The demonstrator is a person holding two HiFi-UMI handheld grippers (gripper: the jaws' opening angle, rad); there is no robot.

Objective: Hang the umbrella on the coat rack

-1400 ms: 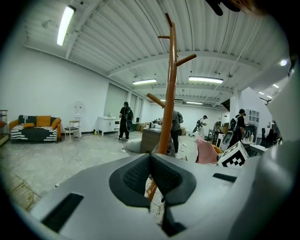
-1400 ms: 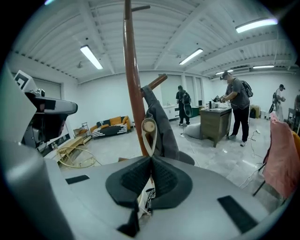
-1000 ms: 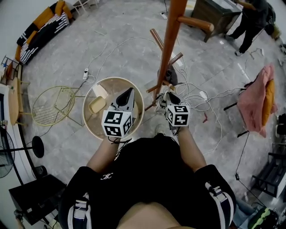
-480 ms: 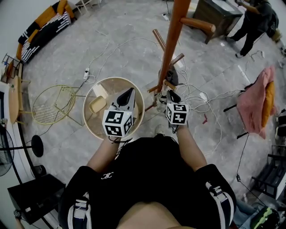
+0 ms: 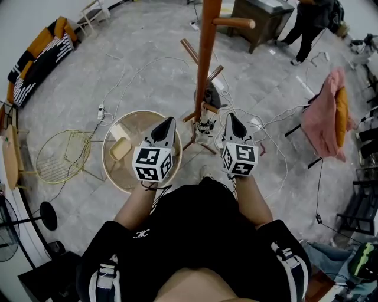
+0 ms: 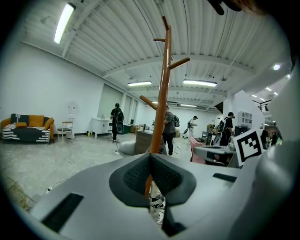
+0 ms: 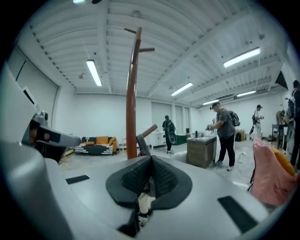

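Note:
The wooden coat rack (image 5: 207, 56) stands just ahead of me, its pole rising between my two grippers, with short pegs near the top and low down. At its foot leans a black-and-white patterned bundle, apparently the folded umbrella (image 5: 204, 122). In the left gripper view the umbrella (image 6: 157, 206) peeks out below the jaws, in front of the coat rack (image 6: 161, 93). My left gripper (image 5: 168, 122) is shut and holds nothing, left of the rack's base. My right gripper (image 5: 230, 118) is also shut and empty, right of the base. Neither touches the umbrella.
A round beige tub (image 5: 115, 177) with yellow pieces sits on the floor under my left gripper, next to a yellow wire table (image 5: 62, 156). White cables (image 5: 271, 127) trail around the rack. A pink cloth (image 5: 325, 112) hangs at right. A person (image 5: 307, 23) stands by a cabinet (image 5: 260, 17).
The head view has shifted, so the rack now sits more central between the grippers. The right gripper has moved a little to the right of the rack's base. Both grippers stay shut.

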